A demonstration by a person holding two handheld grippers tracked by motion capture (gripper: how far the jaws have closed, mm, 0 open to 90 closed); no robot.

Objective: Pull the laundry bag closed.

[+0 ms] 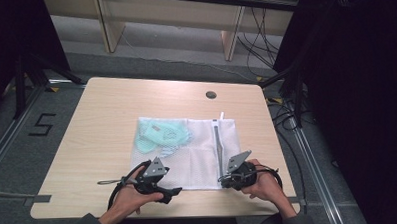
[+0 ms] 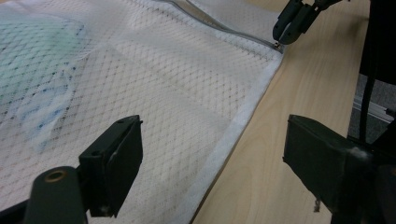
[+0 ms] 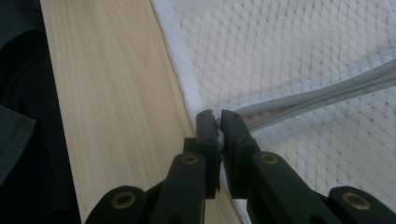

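Lying flat on the wooden table [image 1: 87, 126] is a white mesh laundry bag [image 1: 188, 157], with a pale green garment [image 1: 162, 134] showing through its far left part. A grey zipper [image 1: 218, 146] runs down the bag's right side towards the near edge. The right gripper [image 1: 224, 179] sits at the bag's near right corner, its jaws pinched tight on the zipper's end; in the right gripper view [image 3: 218, 122] the small metal pull is caught between the two black tips, just at the white hem. The left gripper [image 1: 175, 191] rests at the bag's near edge, well apart from the other. In the left gripper view [image 2: 212, 140] its jaws stand wide, one over the mesh, one over bare wood, gripping nothing.
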